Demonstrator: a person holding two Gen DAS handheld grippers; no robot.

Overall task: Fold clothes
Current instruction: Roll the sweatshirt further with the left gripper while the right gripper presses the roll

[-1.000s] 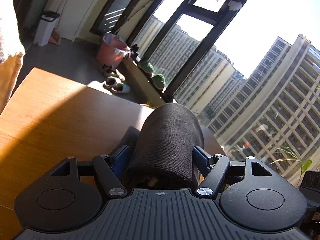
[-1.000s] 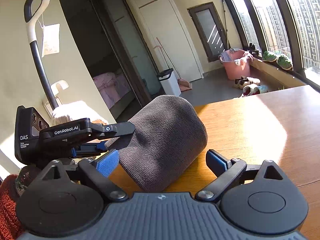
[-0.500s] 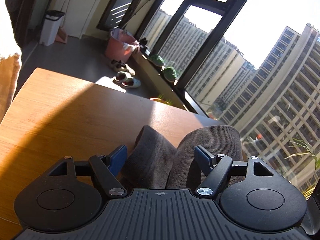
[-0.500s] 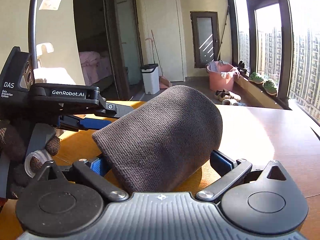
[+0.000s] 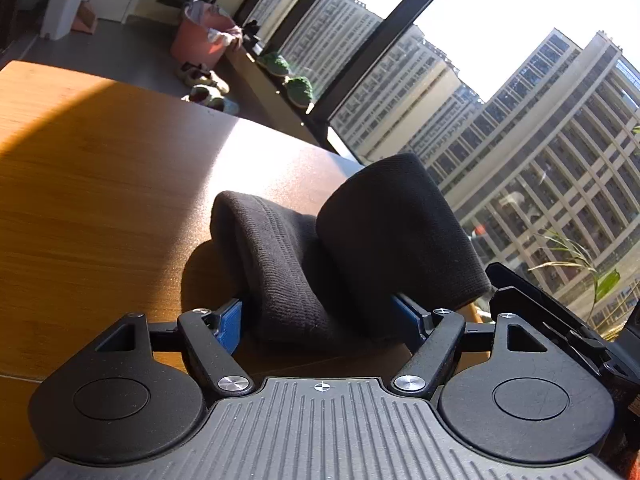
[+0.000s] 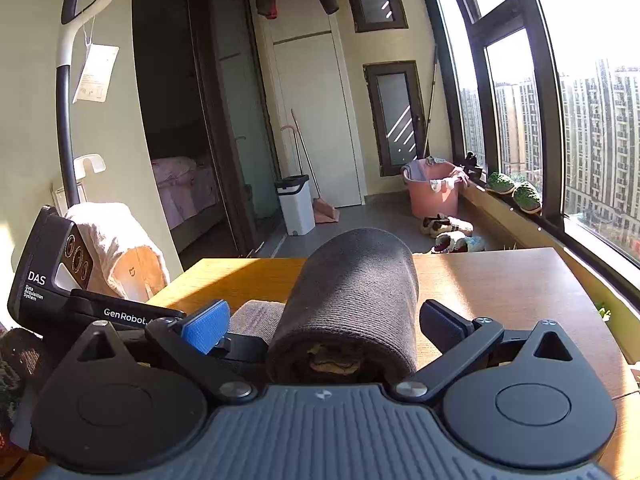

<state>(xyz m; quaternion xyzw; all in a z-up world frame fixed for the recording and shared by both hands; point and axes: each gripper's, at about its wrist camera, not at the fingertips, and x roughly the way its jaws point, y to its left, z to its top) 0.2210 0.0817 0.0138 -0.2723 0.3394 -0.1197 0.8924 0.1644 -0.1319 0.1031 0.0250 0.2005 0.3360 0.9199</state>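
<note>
Since the earlier frame the dark knitted garment [image 5: 360, 248] has been bent into two humps on the wooden table [image 5: 100, 200], near its window-side edge. It is gripped between the left gripper [image 5: 320, 316] pads. The right gripper [image 6: 324, 320] is spread wide; contact there seems absent.

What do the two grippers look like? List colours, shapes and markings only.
Both look alike. The left gripper has a ribbed grey body, two black round-lobed plates with circular insets, black link arms with silver screws, and blue ribbed pads. The right gripper has the same build. In the right wrist view the left one's black housing reads "DAS" and "GenRobot" in white. A dark knitted glove shows beside it.
</note>
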